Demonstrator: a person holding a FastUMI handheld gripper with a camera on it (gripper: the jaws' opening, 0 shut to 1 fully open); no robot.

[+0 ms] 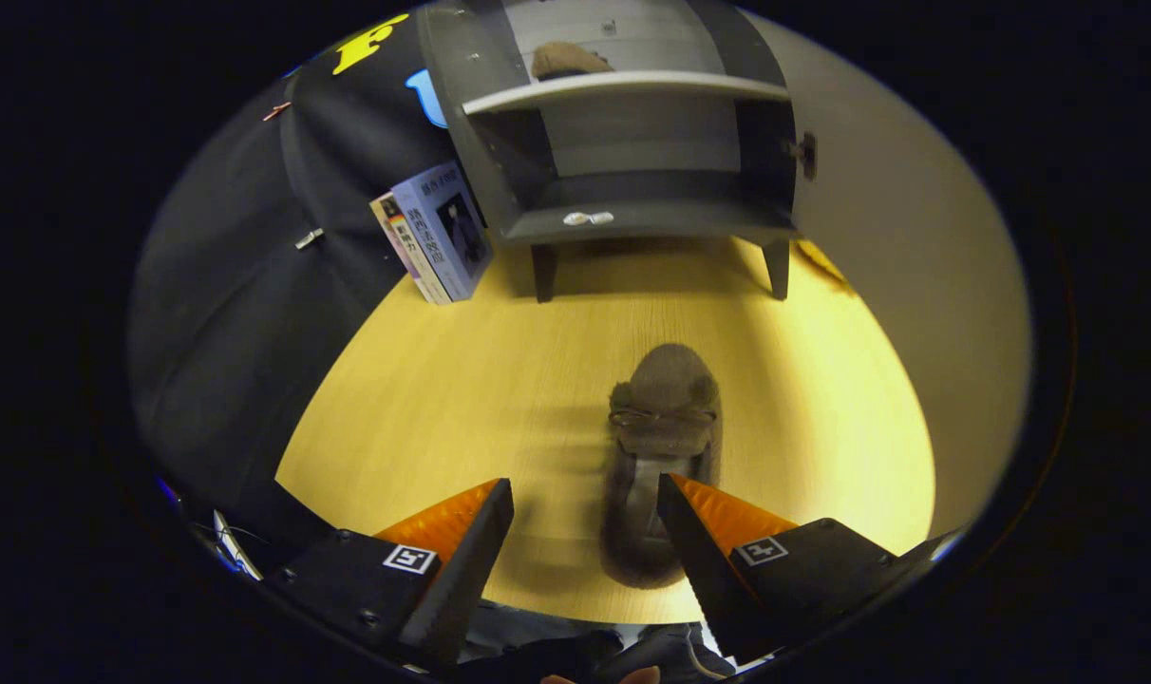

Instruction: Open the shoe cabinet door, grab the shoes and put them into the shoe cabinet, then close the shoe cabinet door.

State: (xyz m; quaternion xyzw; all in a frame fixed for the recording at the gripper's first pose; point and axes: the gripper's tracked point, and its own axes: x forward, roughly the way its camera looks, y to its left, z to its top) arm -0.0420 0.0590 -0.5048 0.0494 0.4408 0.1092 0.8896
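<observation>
A fuzzy brown suede-like shoe (661, 456) with a rounded toe and a small bow across its vamp lay on the pale wood-grain table (462, 399). Its long axis ran from 6 to 12 o'clock, toe aimed at 12 toward the cabinet. The gripper (585, 499) hung over it with its jaws spread wide, gripping nothing; the heel end sat between the orange-backed black fingers (462, 546), close by the right-hand one, though whether that finger touched it could not be told. At 12 o'clock stood the grey shoe cabinet (632, 152) on short dark legs, its door (879, 237) swung open at 2 o'clock. A second brown shoe (568, 59) rested on its light upper shelf (623, 87). Two books (438, 233) leaned beside the cabinet at 10 o'clock. Bare tabletop lay between shoe and cabinet.
</observation>
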